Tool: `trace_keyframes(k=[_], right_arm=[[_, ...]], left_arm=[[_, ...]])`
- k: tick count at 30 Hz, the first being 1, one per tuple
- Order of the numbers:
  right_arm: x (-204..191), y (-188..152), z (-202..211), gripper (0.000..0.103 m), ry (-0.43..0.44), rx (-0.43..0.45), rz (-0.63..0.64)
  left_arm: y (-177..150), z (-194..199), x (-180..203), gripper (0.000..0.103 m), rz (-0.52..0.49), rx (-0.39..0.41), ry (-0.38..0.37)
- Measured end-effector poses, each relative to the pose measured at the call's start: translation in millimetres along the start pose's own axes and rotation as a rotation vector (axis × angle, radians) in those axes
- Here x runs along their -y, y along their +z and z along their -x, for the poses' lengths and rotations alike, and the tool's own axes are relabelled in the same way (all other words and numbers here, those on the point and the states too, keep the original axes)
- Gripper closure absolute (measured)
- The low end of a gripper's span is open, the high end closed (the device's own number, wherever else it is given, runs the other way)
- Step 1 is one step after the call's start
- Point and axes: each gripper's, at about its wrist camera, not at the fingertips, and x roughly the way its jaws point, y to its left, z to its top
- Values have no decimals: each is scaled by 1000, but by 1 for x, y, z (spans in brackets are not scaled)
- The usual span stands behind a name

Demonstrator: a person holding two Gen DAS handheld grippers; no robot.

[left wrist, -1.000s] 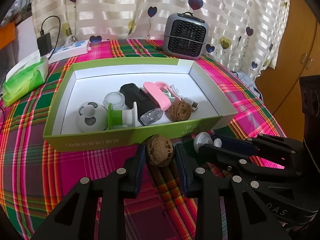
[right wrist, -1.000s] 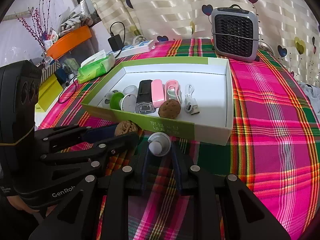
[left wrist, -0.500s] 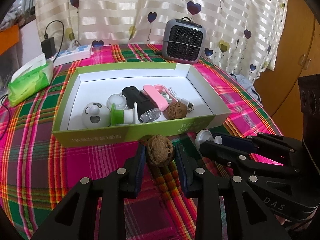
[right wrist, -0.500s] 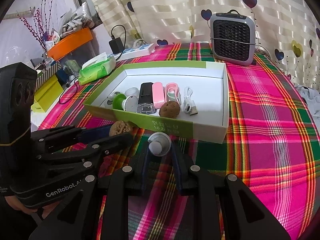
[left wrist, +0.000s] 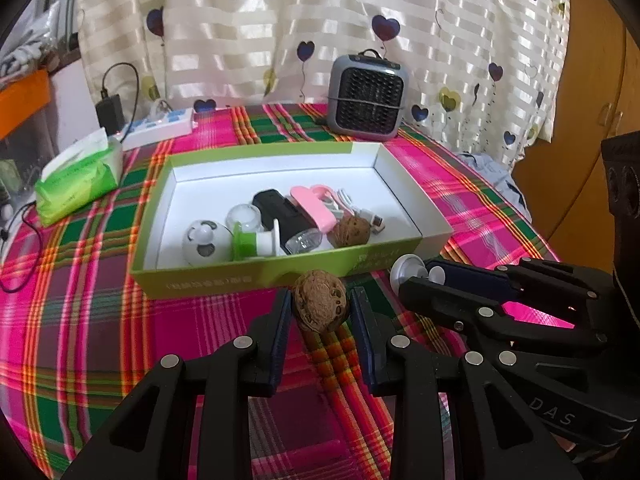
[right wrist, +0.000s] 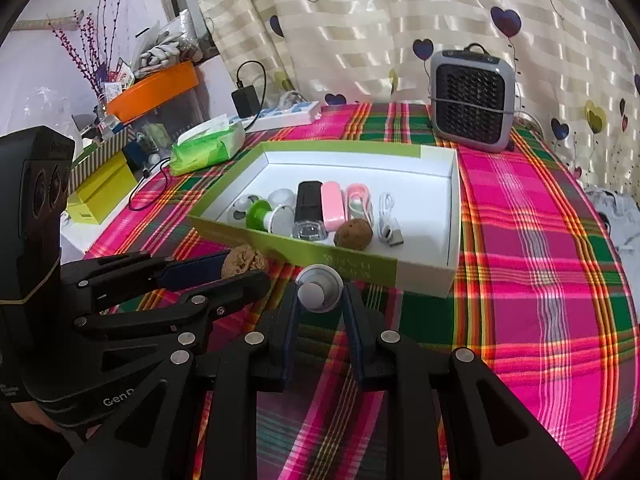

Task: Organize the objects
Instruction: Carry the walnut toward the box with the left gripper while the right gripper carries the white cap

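Note:
My left gripper [left wrist: 320, 310] is shut on a brown walnut [left wrist: 320, 300], held above the plaid cloth just in front of the green box [left wrist: 224, 278]. My right gripper [right wrist: 320, 300] is shut on a small silver-and-white round cap [right wrist: 318, 292] beside it, also in front of the box [right wrist: 360, 268]. The box holds a second walnut [left wrist: 349, 231], a black device [left wrist: 280, 212], a pink case [left wrist: 314, 210], a white cable [right wrist: 388, 220], a green-and-white spool [left wrist: 252, 242], a white ball-shaped item [left wrist: 204, 240] and a clear jar [left wrist: 245, 216].
A grey heater [left wrist: 368, 96] stands behind the box. A green tissue pack [left wrist: 80, 180], a white power strip [left wrist: 160, 128] and a black charger [left wrist: 109, 114] lie at the left back. An orange tray [right wrist: 154, 88] and a yellow box [right wrist: 100, 194] sit off the table's left.
Both grippers have drawn back and risen from the box with their objects still held; the box looks smaller and farther away.

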Motion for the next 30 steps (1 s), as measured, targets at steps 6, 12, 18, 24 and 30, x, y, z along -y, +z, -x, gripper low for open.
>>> trace_keyframes(k=[6,12,18,24,30], right_arm=[[-5,6,5,80,1,18,21],[-8,10,8,80,2,29,37],[-11,13,9,80,1,40,52],[-11,18,9,80,2,46,64],[-12,24,7,80,6,50,74]], left_arm=[[3,7,-1,75,3,16,13],[5,10,-2,75,5,25,20],[8,12,-3,75,6,30,24],[13,12,-5,75,8,33,28],[17,13,-8,75,9,40,30]])
